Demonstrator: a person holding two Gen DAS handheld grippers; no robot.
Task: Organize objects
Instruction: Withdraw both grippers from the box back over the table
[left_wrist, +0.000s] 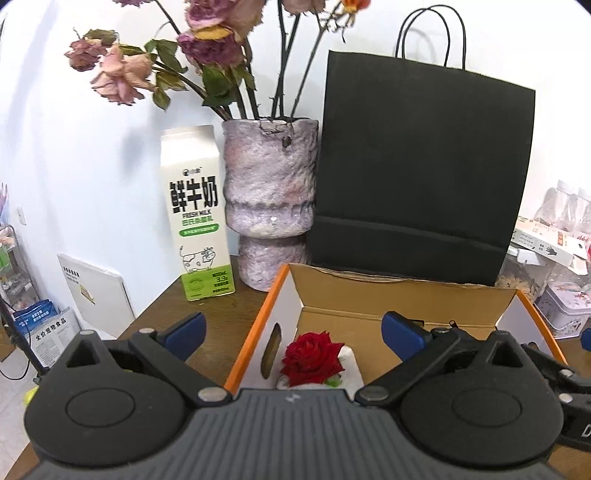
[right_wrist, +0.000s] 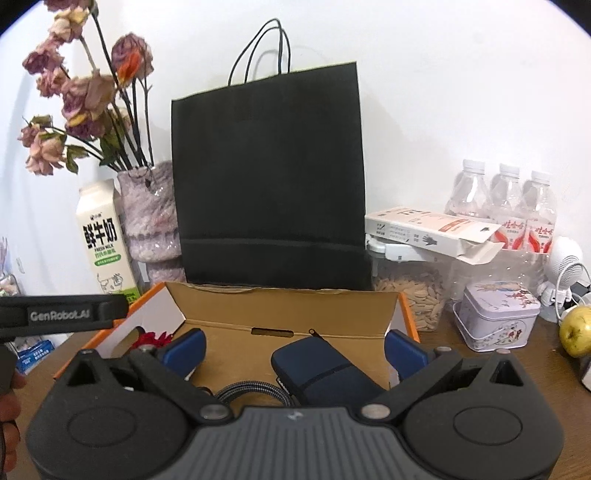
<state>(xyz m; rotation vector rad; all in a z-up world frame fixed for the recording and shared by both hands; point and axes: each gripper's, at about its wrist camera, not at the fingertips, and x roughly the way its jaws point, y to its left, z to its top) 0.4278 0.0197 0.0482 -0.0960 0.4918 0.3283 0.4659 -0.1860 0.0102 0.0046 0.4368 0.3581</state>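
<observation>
The left hand-held gripper (left_wrist: 291, 332) is hovering with its blue-padded jaws spread wide and empty, directly above a red rose (left_wrist: 312, 357) that is lying in the left part of the open orange-edged cardboard box (left_wrist: 388, 295) on the brown wooden desk (left_wrist: 221, 314). The right hand-held gripper (right_wrist: 293, 345) is likewise hanging wide and empty over a dark blue zippered pouch (right_wrist: 321, 369) and braided grey cable (right_wrist: 251, 391) sitting between its fingers in the box's right part.

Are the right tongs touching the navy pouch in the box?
Apart. The right wrist view shows the tongs open, box floor visible between each pad and the navy pouch.
</observation>
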